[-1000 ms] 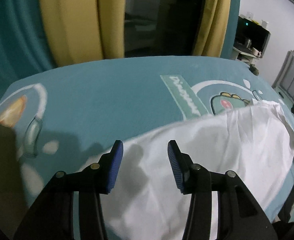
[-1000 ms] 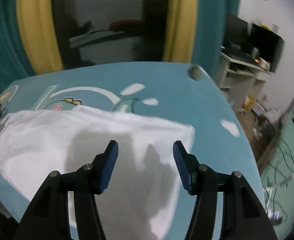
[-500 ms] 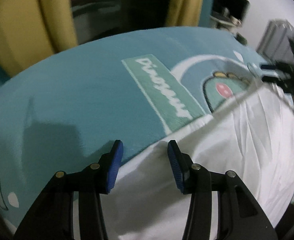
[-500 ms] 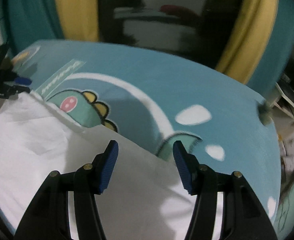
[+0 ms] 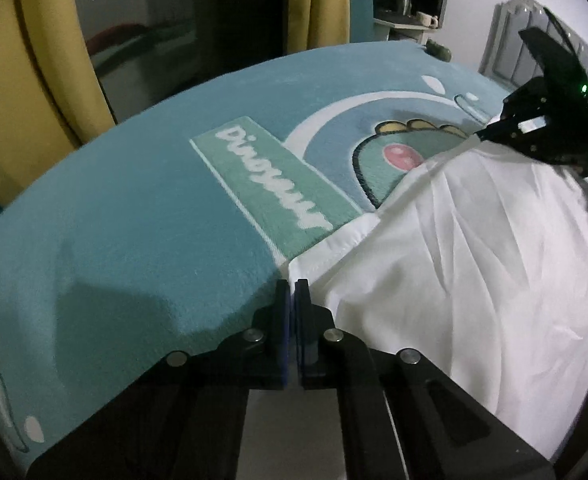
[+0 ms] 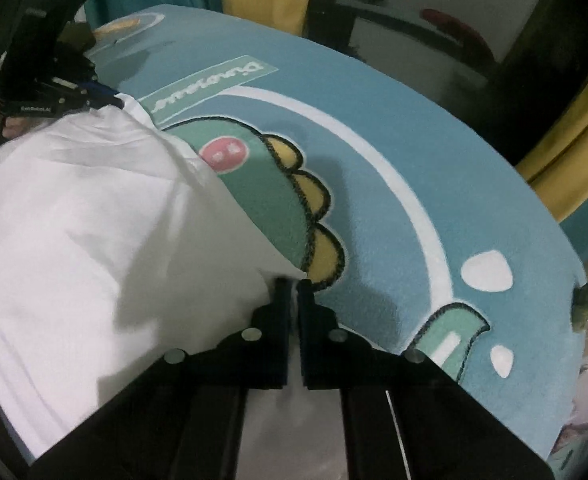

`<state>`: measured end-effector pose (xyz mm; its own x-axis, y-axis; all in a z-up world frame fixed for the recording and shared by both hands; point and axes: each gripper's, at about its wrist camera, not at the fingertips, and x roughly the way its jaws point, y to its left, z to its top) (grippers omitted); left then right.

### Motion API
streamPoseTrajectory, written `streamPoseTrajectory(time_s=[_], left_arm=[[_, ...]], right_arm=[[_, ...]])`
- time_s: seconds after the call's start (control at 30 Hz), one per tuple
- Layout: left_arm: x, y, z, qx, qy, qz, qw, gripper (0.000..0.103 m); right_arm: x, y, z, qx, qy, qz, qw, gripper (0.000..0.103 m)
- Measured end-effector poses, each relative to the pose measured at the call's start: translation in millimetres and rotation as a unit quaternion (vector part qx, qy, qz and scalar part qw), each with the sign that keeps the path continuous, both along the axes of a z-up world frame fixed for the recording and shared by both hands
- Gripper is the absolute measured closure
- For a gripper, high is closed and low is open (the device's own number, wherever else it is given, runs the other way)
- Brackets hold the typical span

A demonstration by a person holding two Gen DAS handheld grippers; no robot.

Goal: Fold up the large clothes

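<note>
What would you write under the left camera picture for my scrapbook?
Left gripper pinches a corner of the white garment on the teal dinosaur blanket, while the right gripper holds the far corner.

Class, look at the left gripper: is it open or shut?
Shut. The left gripper has its blue fingers pressed together on the corner of the white garment.

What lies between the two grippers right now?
Only the white garment: its far edge runs from the left gripper across to the right gripper, over the dinosaur blanket. Left wrist view shows this.
</note>
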<state>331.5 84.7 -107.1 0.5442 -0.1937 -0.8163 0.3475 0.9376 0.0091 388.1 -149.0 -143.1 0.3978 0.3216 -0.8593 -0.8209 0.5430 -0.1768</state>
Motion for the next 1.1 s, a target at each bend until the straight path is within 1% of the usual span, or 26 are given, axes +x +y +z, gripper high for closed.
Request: streamPoseTrajectory(time_s=[0.07, 0.1, 0.17, 0.23, 0.33, 0.37, 0.43, 0.47, 0.5, 0.53, 0.57, 0.6, 0.63, 0.67, 0.7, 0.77, 0.83, 0.87, 0.9, 0.97, 1.0, 1.03, 1.1], left_arm=[[0.6, -0.3, 3.2, 0.006, -0.014, 0.011, 0.9998, 0.101], [1.3, 0.6, 5.5, 0.006, -0.022, 0.017, 0.9996, 0.101], [2.3, 4.4, 12.8, -0.002, -0.037, 0.029, 0.9989, 0.101], [5.2, 7.5, 19.0, -0.007, -0.049, 0.040, 0.9980, 0.101], [15.0, 9.8, 19.2, -0.007, -0.047, 0.052, 0.9975, 0.101], [20.1, 10.1, 14.8, -0.002, -0.038, 0.056, 0.9977, 0.101], [30.0, 10.4, 2.3, 0.008, -0.010, 0.062, 0.9980, 0.101], [31.0, 10.9, 0.4, 0.005, -0.012, 0.063, 0.9979, 0.101], [31.2, 11.2, 1.2, 0.003, -0.013, 0.066, 0.9977, 0.100], [33.6, 12.0, 1.3, 0.002, -0.006, 0.069, 0.9976, 0.099], [34.2, 12.4, 2.6, 0.002, -0.004, 0.074, 0.9972, 0.095], [33.9, 13.4, 3.6, 0.004, -0.004, 0.081, 0.9967, 0.091], [34.7, 14.9, 6.1, 0.010, -0.008, 0.093, 0.9956, 0.078], [34.1, 15.8, 9.5, 0.015, -0.012, 0.104, 0.9944, 0.070], [32.9, 17.0, 14.1, 0.012, -0.018, 0.109, 0.9939, 0.070], [28.8, 14.5, 25.1, 0.003, -0.029, 0.106, 0.9940, 0.070], [25.9, 4.4, 36.8, -0.005, -0.042, 0.088, 0.9952, 0.070], [25.3, -4.7, 40.1, -0.009, -0.042, 0.070, 0.9966, 0.070], [26.5, -14.9, 40.5, -0.011, -0.038, 0.049, 0.9980, 0.070], [31.2, -30.0, 37.2, -0.002, -0.032, 0.024, 0.9992, 0.070], [38.4, -37.6, 32.2, 0.004, -0.024, 0.015, 0.9996, 0.070], [44.5, -40.9, 27.7, 0.005, -0.013, 0.010, 0.9999, 0.070], [61.6, -47.7, 14.5, 0.004, 0.023, -0.003, 0.9997, 0.070]], right_arm=[[2.2, -3.7, 2.7, 0.003, -0.021, -0.014, 1.000, 0.100], [5.2, -8.0, 6.6, 0.012, -0.031, -0.028, 0.999, 0.100], [11.7, -15.8, 16.9, 0.037, -0.044, -0.050, 0.997, 0.100], [16.1, -18.1, 24.5, 0.048, -0.055, -0.059, 0.996, 0.100], [20.5, -14.1, 22.9, 0.050, -0.061, -0.067, 0.995, 0.100], [21.7, -12.7, 18.5, 0.045, -0.059, -0.068, 0.995, 0.100], [24.7, -5.9, 3.0, 0.029, -0.037, -0.069, 0.997, 0.100], [26.7, -5.0, -2.2, 0.023, -0.031, -0.070, 0.997, 0.100], [25.9, -6.3, -2.9, 0.030, -0.039, -0.072, 0.996, 0.099], [27.2, -8.5, -2.2, 0.030, -0.034, -0.076, 0.996, 0.099], [28.4, -8.6, -0.3, 0.029, -0.033, -0.080, 0.996, 0.098], [29.1, -8.9, 1.5, 0.023, -0.034, -0.086, 0.995, 0.093], [31.3, -10.9, 2.6, 0.014, -0.042, -0.097, 0.994, 0.084], [35.0, -7.6, 3.6, 0.005, -0.054, -0.108, 0.993, 0.080], [34.4, -7.5, 7.8, 0.002, -0.065, -0.117, 0.991, 0.076], [30.4, -5.0, 18.0, 0.008, -0.081, -0.130, 0.988, 0.075], [23.0, -6.7, 33.7, 0.033, -0.086, -0.130, 0.987, 0.075], [18.6, -0.4, 39.1, 0.047, -0.081, -0.116, 0.989, 0.075], [15.9, 5.8, 39.3, 0.049, -0.077, -0.104, 0.990, 0.075], [15.9, 24.8, 34.7, 0.037, -0.067, -0.079, 0.994, 0.075], [18.9, 32.9, 30.2, 0.030, -0.056, -0.069, 0.996, 0.075], [23.1, 39.5, 24.2, 0.024, -0.035, -0.058, 0.997, 0.075], [35.4, 52.8, 2.9, -0.002, 0.032, -0.033, 0.999, 0.075]])
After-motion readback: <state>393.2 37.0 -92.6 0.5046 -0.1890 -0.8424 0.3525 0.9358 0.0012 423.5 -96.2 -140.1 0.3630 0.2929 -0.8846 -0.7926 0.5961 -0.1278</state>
